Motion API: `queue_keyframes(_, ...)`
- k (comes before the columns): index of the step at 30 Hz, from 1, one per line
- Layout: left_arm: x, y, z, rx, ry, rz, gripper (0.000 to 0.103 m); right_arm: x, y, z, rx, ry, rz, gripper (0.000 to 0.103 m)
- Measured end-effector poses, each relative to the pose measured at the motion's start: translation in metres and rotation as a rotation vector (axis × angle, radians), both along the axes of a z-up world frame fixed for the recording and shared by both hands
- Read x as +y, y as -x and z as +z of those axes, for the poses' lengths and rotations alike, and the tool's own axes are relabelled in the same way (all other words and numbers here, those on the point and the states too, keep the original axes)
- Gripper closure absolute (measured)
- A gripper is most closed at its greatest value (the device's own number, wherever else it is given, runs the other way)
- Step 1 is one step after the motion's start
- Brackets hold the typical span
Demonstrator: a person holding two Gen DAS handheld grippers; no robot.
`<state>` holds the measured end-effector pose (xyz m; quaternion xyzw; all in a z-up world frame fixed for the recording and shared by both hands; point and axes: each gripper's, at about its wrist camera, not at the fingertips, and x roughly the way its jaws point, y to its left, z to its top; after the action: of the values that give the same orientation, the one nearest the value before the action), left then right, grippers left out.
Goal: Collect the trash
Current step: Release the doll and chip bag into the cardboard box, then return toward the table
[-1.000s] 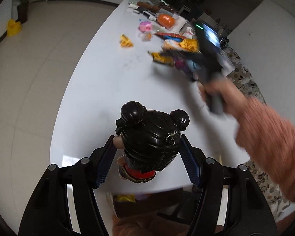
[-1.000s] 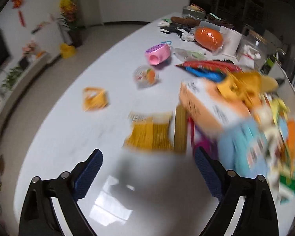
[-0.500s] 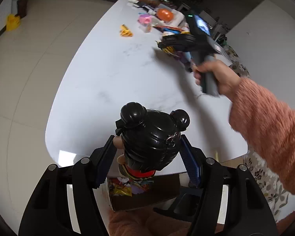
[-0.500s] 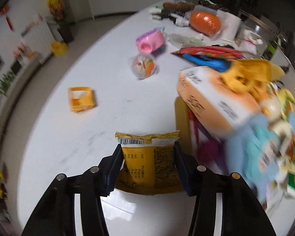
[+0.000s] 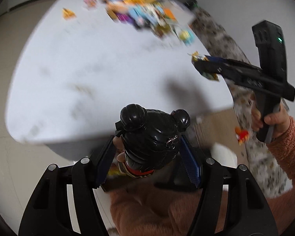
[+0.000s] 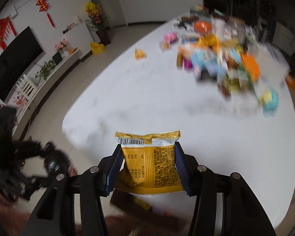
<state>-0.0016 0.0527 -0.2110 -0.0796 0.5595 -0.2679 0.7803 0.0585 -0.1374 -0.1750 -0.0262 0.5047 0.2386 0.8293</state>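
My right gripper (image 6: pixel 147 163) is shut on a yellow snack wrapper (image 6: pixel 149 167) and holds it in the air over the near edge of the white table (image 6: pixel 167 102). In the left wrist view the right gripper (image 5: pixel 203 66) shows at the right with the wrapper (image 5: pixel 198 56) in its tip. My left gripper (image 5: pixel 149 153) is shut on a black-haired doll (image 5: pixel 151 137) just off the table's near edge (image 5: pixel 88 78). The left gripper with the doll (image 6: pixel 55 163) shows blurred at the lower left of the right wrist view.
A pile of colourful packets and boxes (image 6: pixel 222 63) lies on the far right of the table. A small orange wrapper (image 6: pixel 140 54) and a pink toy (image 6: pixel 170 37) lie apart. A brown cardboard box (image 6: pixel 139 206) with trash sits below the right gripper. A patterned chair (image 5: pixel 236 59) stands beside the table.
My right gripper closed on the yellow wrapper, lifted it off the table and pulled it back to the near edge. My left gripper with the doll drew back off the table.
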Motion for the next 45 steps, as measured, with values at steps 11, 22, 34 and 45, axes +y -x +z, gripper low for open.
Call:
queue_keyframes(11, -0.061, 0.047, -0.183, 0.220, -0.097, -0.037, 0.040, -0.036, 0.103, -0.187, 0.274, 0.063, -0.102, 0.052)
queue_keyframes(22, -0.056, 0.026, -0.342, 0.416, -0.301, 0.176, 0.026, -0.047, 0.090, -0.340, 0.433, 0.201, -0.239, 0.018)
queue_keyframes(34, -0.016, 0.031, -0.138, 0.206, -0.087, 0.242, 0.021, -0.057, 0.097, -0.156, 0.254, 0.012, -0.157, 0.007)
queue_keyframes(45, 0.047, -0.196, -0.003, -0.166, -0.182, 0.435, 0.012, -0.043, 0.094, -0.067, 0.141, -0.166, -0.247, 0.006)
